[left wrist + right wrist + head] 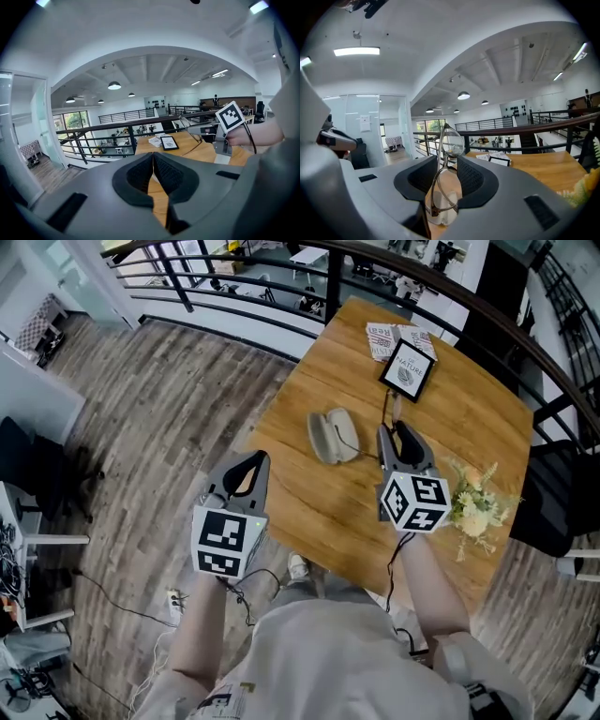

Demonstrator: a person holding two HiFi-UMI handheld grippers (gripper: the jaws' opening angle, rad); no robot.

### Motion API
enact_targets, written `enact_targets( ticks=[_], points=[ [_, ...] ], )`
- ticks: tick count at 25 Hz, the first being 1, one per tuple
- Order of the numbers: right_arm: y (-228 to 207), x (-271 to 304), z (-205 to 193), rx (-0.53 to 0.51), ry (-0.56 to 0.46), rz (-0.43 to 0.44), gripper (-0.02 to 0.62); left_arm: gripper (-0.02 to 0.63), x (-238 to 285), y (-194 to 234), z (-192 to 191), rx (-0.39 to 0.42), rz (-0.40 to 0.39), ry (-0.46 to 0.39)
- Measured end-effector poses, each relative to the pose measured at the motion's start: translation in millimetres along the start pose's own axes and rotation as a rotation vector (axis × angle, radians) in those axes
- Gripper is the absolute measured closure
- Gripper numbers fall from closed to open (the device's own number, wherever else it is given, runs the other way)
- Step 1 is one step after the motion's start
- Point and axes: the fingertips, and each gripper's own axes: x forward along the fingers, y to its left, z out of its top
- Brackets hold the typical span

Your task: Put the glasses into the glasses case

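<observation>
Wooden table (469, 418), head view: grey glasses case (330, 435) lies open mid-table; right gripper (401, 442) just right of it; left gripper (246, 474) over the floor, off the table's near-left edge.
Left gripper view: jaws pressed together, nothing between.
Right gripper view: jaws clamped on glasses (445, 180), frame on end.

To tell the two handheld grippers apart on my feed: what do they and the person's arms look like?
They match. The left gripper and right gripper are grey and wedge-shaped, with black textured pads. Each carries a white cube with black square markers, and a thin black cable trails from each. The person wears a light short-sleeved shirt.
</observation>
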Motion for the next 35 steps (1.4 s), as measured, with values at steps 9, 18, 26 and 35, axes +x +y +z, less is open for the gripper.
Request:
enact_targets(
  ticks=[9, 18, 26, 35],
  points=[
    [1, 79, -77, -0.033, 0.149, -0.003, 0.44, 0.588, 54, 11, -33, -0.027, -0.041, 0.086],
    [15, 124, -157, -0.05, 0.285, 0.01, 0.437, 0.588, 87, 27, -97, -0.142, -0.038, 0.189],
    [44, 151, -225, -0.078, 0.481, 0.12, 0.434, 0.588, 87, 30, -142, -0.177, -0.048, 0.275],
    [66, 161, -263, -0.07, 0.6, 0.206, 0.459, 0.588, 83, 29, -165, -0.221, -0.037, 0.323]
  ],
)
